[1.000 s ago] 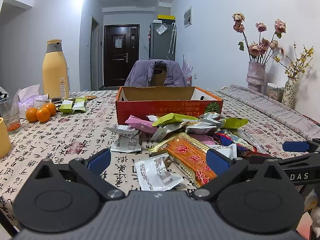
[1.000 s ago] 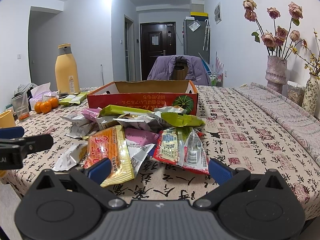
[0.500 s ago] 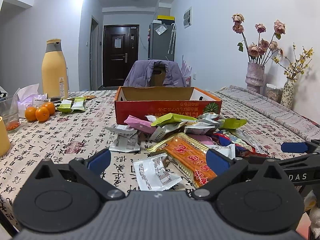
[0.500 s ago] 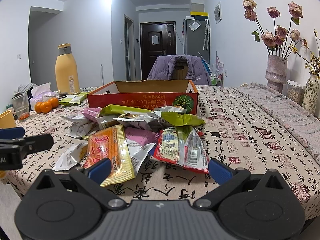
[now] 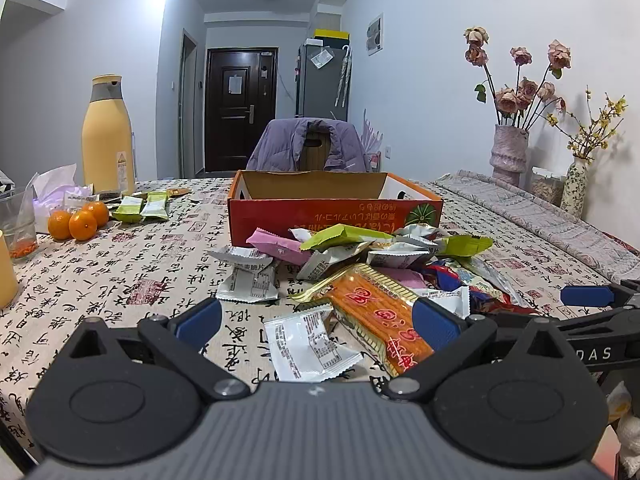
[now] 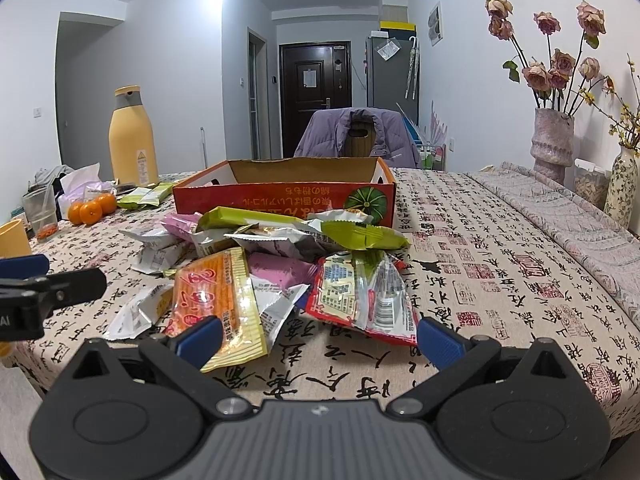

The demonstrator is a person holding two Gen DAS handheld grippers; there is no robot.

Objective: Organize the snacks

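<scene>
A heap of snack packets [image 5: 360, 256] [image 6: 288, 248] lies on the table in front of an open orange cardboard box [image 5: 332, 204] [image 6: 284, 192]. Nearest me are a white packet [image 5: 308, 344], a long orange packet [image 5: 380, 312] [image 6: 216, 300] and a red-edged clear packet [image 6: 360, 296]. My left gripper [image 5: 318, 320] hovers open just before the white and orange packets, holding nothing. My right gripper [image 6: 318, 338] is open too, low at the near table edge, facing the orange and red-edged packets. Each gripper's fingertip shows at the edge of the other's view.
On the left stand a tall yellow bottle [image 5: 107, 136], several oranges [image 5: 78, 222], green packets [image 5: 144, 208], a glass [image 5: 18, 222] and a yellow cup [image 6: 14, 238]. Vases with flowers [image 5: 508, 152] [image 6: 552, 148] stand at the right. A chair with a purple jacket [image 5: 308, 144] is behind the box.
Both grippers have barely drifted; nothing was grasped or moved.
</scene>
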